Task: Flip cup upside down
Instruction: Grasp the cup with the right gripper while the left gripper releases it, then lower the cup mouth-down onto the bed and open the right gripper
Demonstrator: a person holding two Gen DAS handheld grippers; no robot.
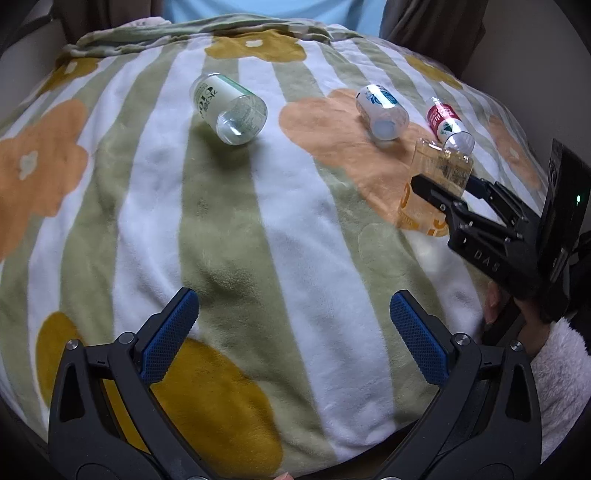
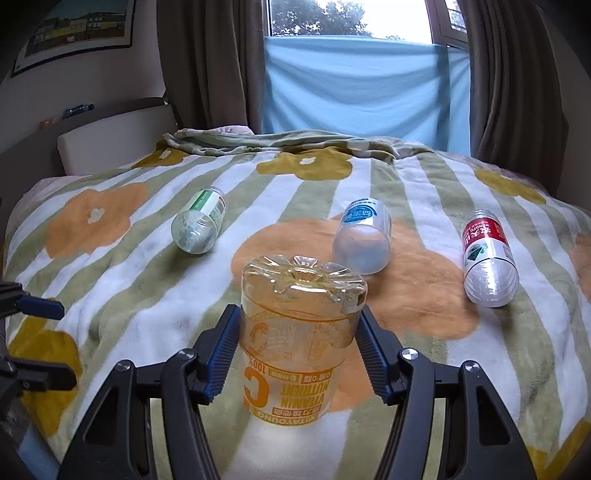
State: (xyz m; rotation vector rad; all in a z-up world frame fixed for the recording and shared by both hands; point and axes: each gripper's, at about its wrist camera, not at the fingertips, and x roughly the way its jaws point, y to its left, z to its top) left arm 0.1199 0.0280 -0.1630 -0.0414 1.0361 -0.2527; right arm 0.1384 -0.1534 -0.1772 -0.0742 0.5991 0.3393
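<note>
Orange cup (image 2: 295, 332): stands base-up on the bed (image 2: 147, 295), print inverted, apparently flipped already.
Right hand-held gripper (image 2: 297, 350): pads flank its sides, touching or nearly; hold uncertain.
Left hand-held gripper (image 1: 295, 332): wide open, empty, well apart.
Three cups: lying sideways toward 12 o'clock.

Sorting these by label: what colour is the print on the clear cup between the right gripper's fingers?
Orange print on the clear plastic cup, shown best in the right wrist view.

Floral striped blanket (image 2: 424, 206), brown curtains (image 2: 207, 62) beside a daylit window (image 2: 351, 16).
</note>
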